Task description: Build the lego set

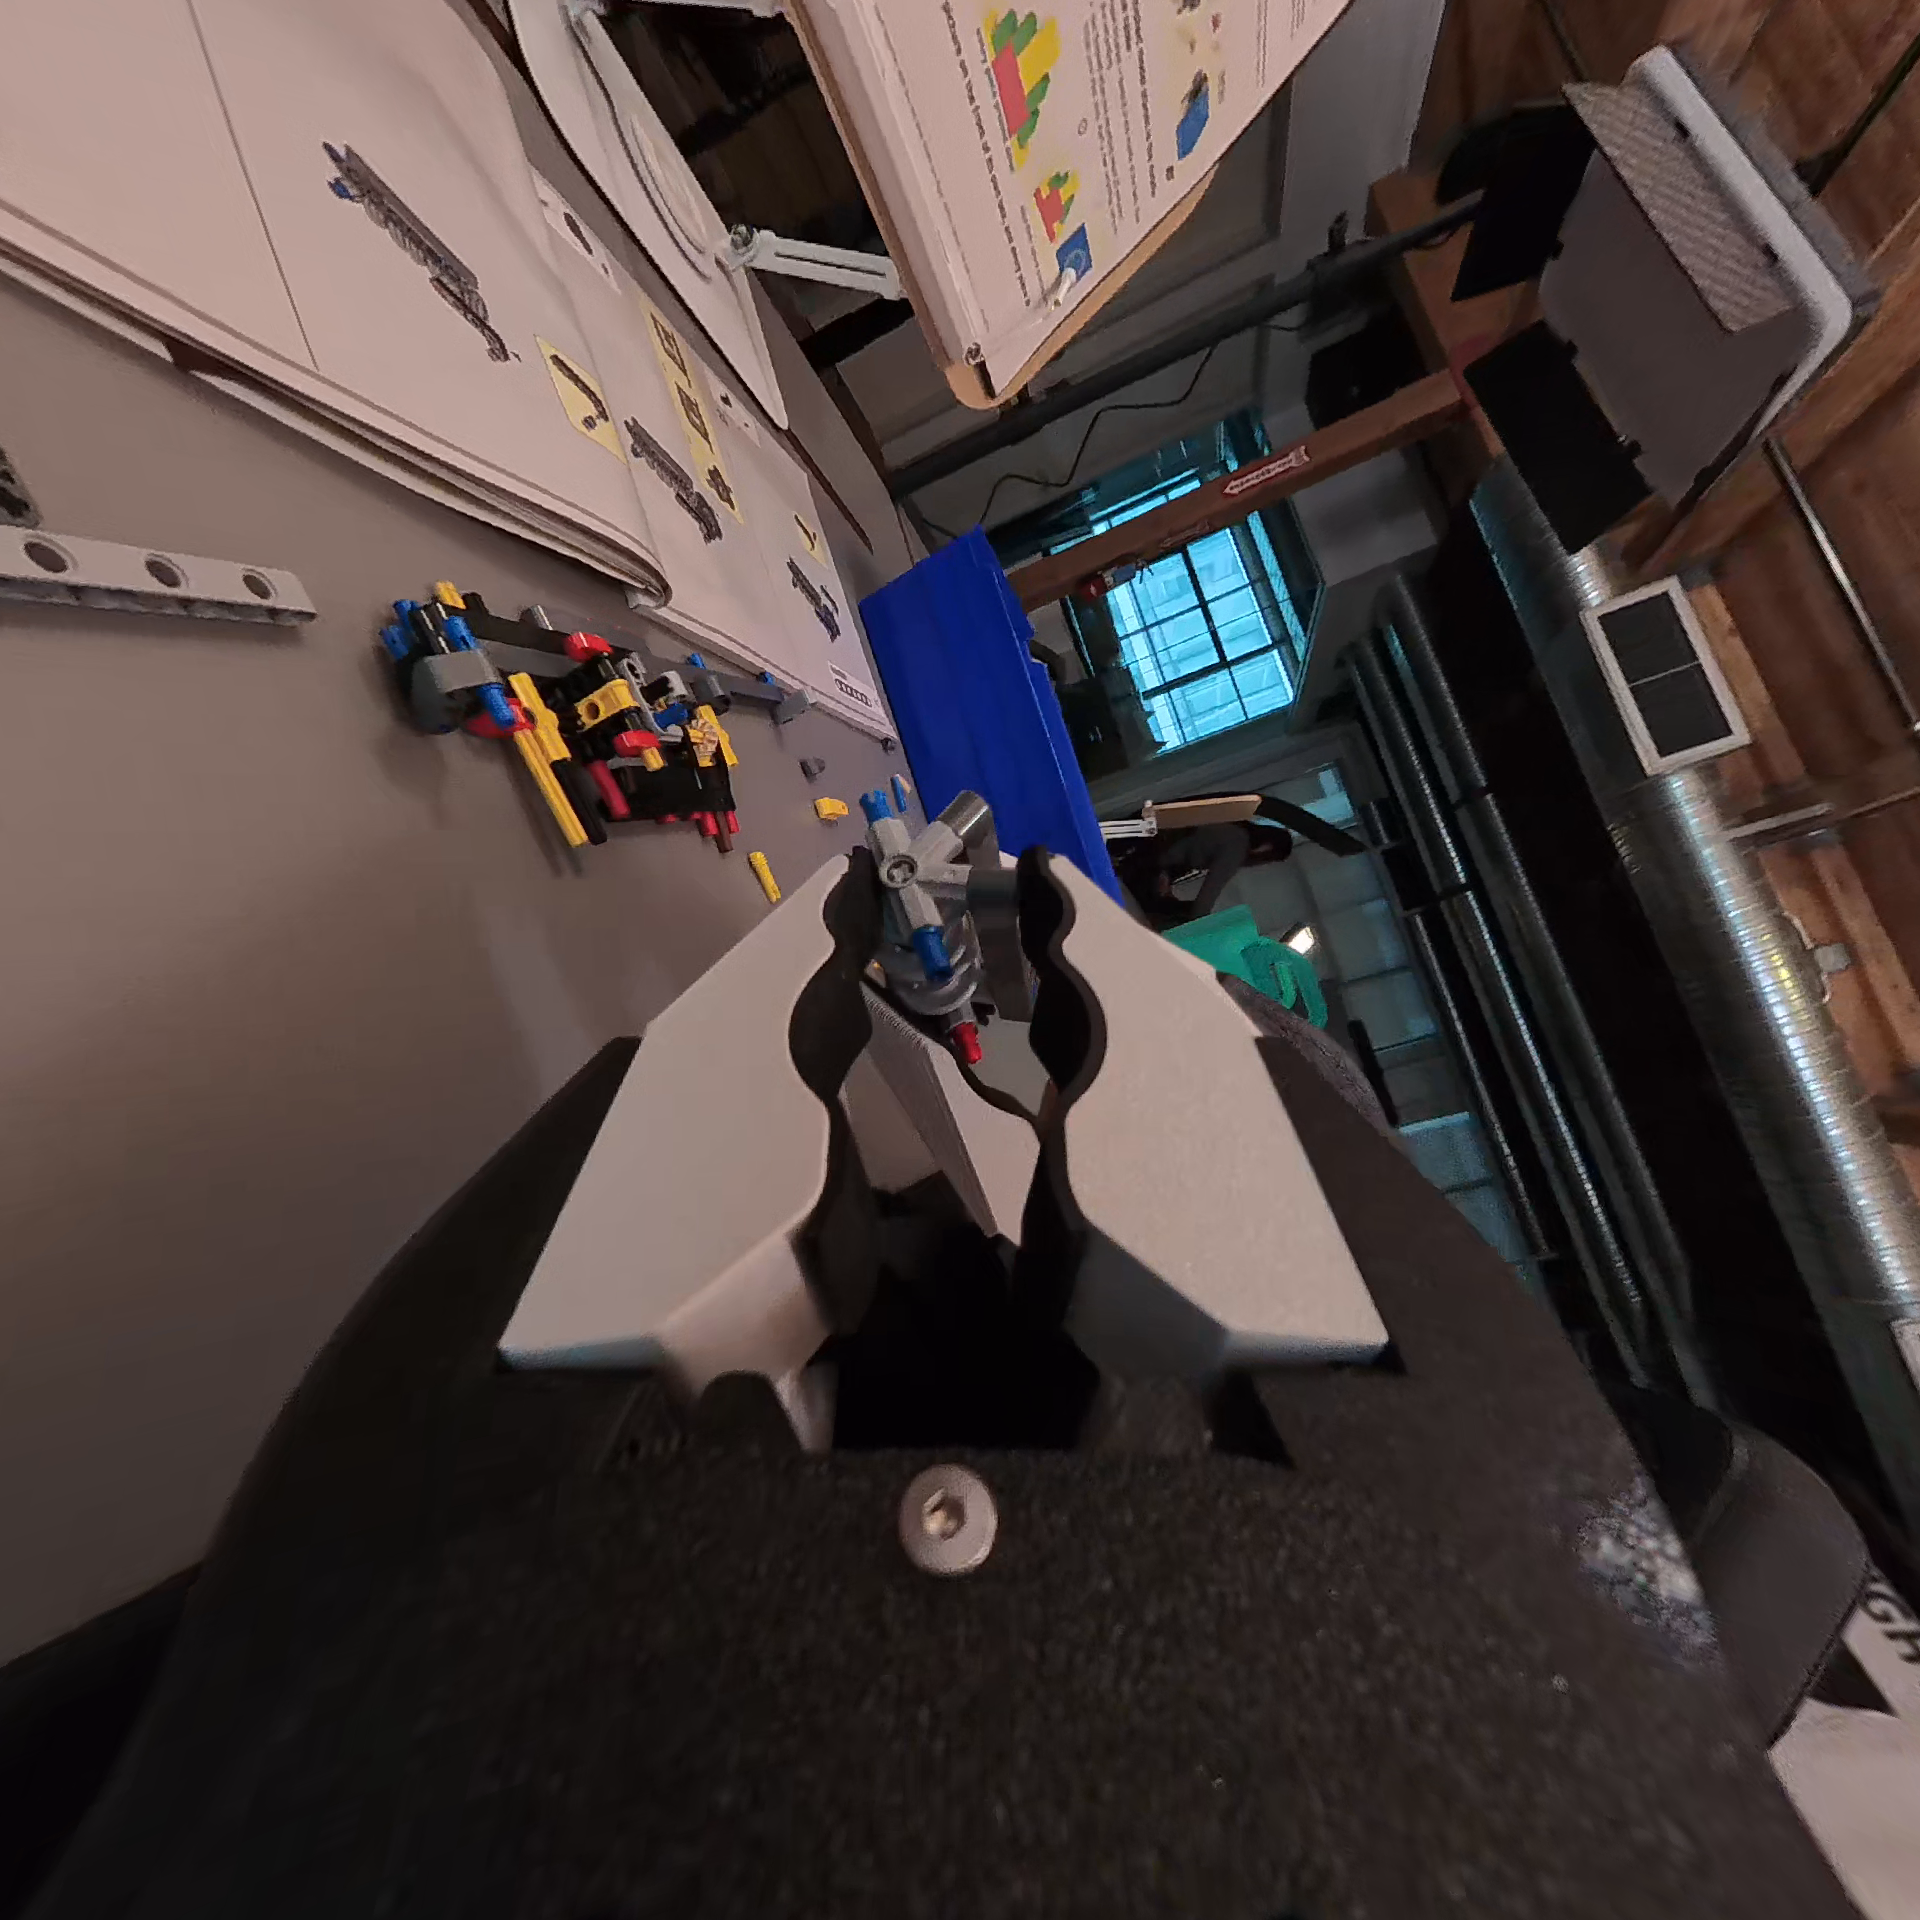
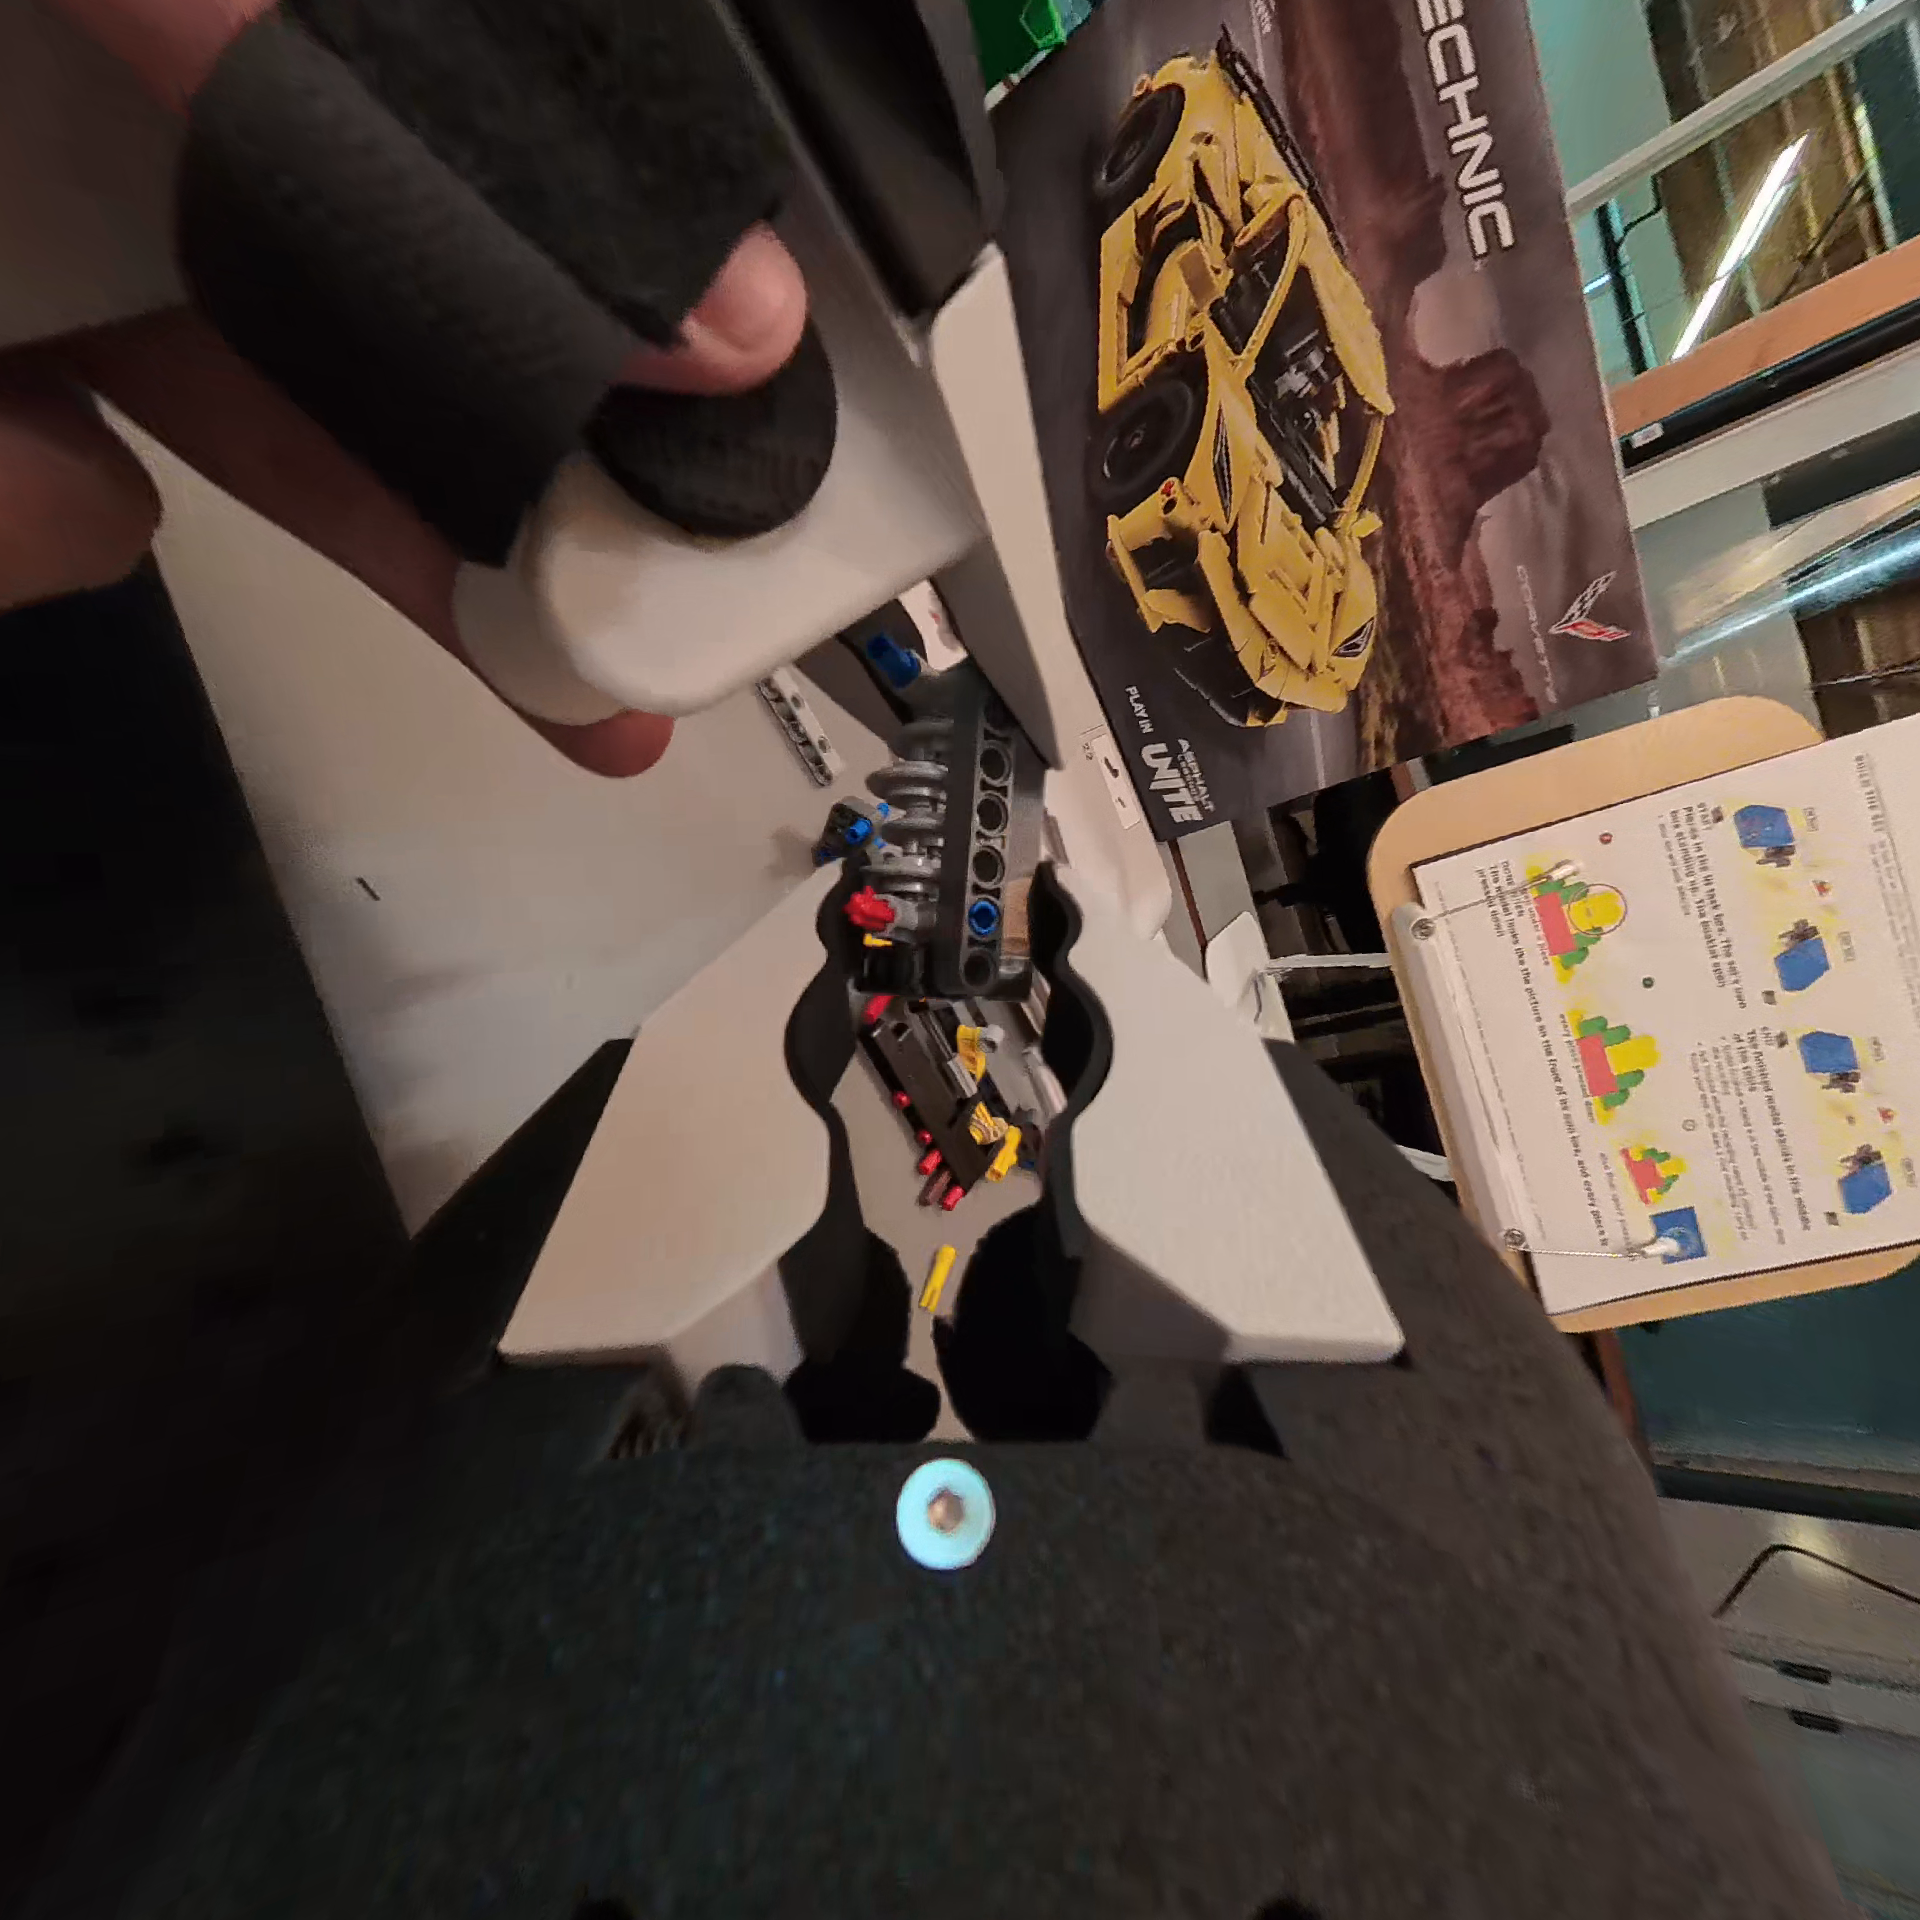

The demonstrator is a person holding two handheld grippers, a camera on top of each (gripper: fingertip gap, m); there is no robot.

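The left claw is clamping a small grey sub-assembly, a coil-spring shock with blue and red pins, and is holding it in the air above the bench. In the right wrist view the right claw is closing on the same lifted piece from the other end, its jaws standing on either side of a dark holed beam that runs beside the spring; the jaws look clamped on the beam, though contact on the far side is hard to confirm. The left gripper's body and the person's hand are filling the upper left of that view.

The main build, black, yellow and red, is lying on the bench below, near the open instruction book. Loose bits are lying around it, among them a yellow pin and a grey beam.

The likely risk is that both claws are gripping one small piece by narrow edges. If either one twists or pulls off axis, the beam could be popping off its pins, or the spring end could be slipping out and dropping among the loose parts. The red pin is sitting right at the finger edge and could be getting knocked loose. Squeezing harder could be skewing the piece rather than seating it.
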